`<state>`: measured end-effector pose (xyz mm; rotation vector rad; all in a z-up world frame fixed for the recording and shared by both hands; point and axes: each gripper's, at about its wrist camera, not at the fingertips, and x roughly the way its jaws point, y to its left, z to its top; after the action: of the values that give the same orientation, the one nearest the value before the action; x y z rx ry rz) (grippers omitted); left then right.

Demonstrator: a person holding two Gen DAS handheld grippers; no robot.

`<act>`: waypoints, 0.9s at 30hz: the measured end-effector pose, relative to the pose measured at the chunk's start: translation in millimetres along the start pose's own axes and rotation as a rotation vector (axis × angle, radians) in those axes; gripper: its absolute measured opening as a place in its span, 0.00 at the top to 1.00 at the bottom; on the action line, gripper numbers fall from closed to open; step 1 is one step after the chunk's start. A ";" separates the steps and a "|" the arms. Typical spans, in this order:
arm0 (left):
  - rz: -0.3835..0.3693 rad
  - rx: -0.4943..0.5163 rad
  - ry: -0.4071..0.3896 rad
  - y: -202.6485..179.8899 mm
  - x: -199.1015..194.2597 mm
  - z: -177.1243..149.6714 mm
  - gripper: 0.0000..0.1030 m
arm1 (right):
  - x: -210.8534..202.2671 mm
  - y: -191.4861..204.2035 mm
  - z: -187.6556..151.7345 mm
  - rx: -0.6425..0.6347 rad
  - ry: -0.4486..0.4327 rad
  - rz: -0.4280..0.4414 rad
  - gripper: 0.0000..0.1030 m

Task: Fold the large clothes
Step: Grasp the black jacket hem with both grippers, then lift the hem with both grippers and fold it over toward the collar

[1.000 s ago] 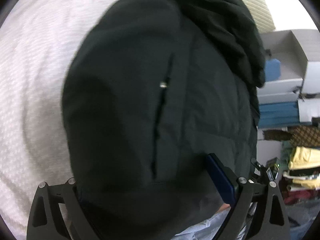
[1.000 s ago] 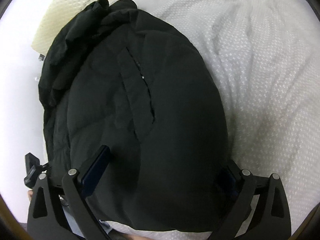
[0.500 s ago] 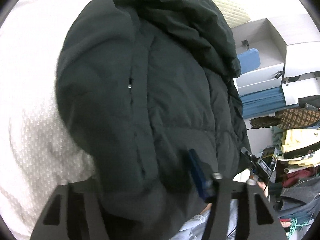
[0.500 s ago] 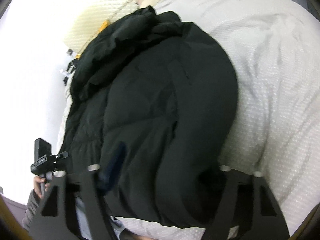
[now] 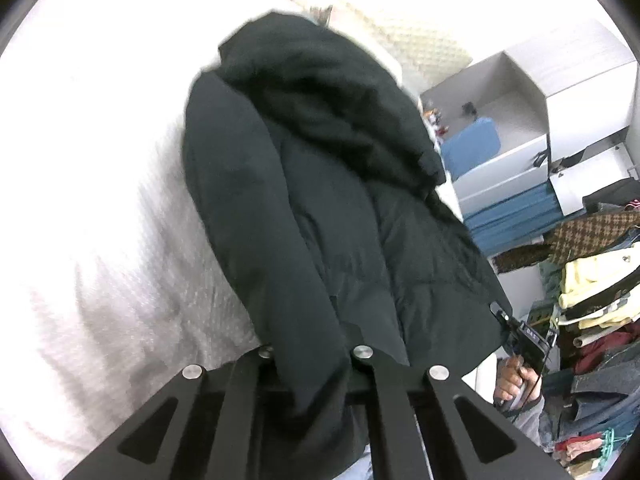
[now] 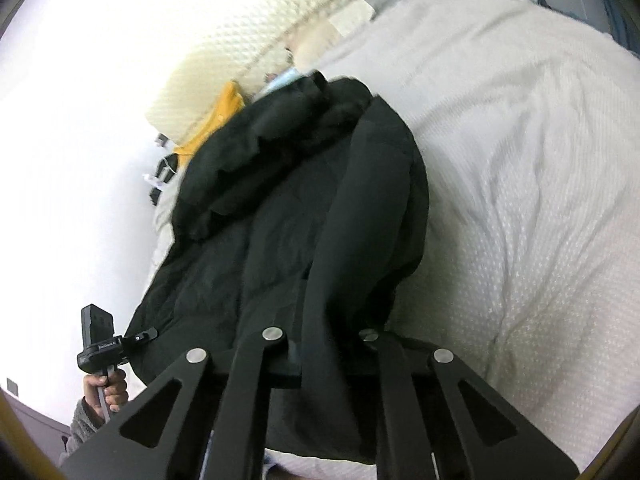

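Note:
A large black puffer jacket [image 5: 320,200] lies lengthwise on a white textured bedspread [image 5: 100,184], its hood at the far end. My left gripper [image 5: 310,356] is shut on the jacket's near hem, the fabric bunched between the jaws. The jacket also shows in the right wrist view [image 6: 304,208]. My right gripper [image 6: 324,340] is shut on the same near edge, a dark fold rising from between its jaws. Each view shows the other hand-held gripper beside the jacket, the right one [image 5: 524,340] and the left one [image 6: 100,344].
White drawer units [image 5: 520,128] with blue items stand to the right of the bed. A pile of clothes [image 5: 592,300] lies at the far right. A cream quilted headboard [image 6: 280,24] and a yellow garment [image 6: 224,116] sit beyond the hood.
Both grippers have closed from wide open onto the jacket's near edge and pulled back and up, so the jacket looks smaller and farther away.

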<state>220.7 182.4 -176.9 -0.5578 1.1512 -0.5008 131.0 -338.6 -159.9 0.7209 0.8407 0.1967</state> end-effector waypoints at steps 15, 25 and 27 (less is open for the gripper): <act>-0.095 0.019 -0.169 -22.1 -159.8 -41.7 0.97 | -136.0 54.0 -10.2 -0.129 -0.110 0.131 0.95; -0.110 0.081 -0.136 -53.8 -228.5 -72.0 0.96 | -229.8 92.5 -36.7 -0.225 -0.184 0.163 0.95; -0.099 0.086 -0.141 -61.8 -232.0 -64.1 0.96 | -230.9 98.2 -29.9 -0.224 -0.184 0.158 0.95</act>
<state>79.0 272.0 6.6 -0.5683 0.9671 -0.5841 -33.4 -349.3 31.8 0.5847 0.5757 0.3553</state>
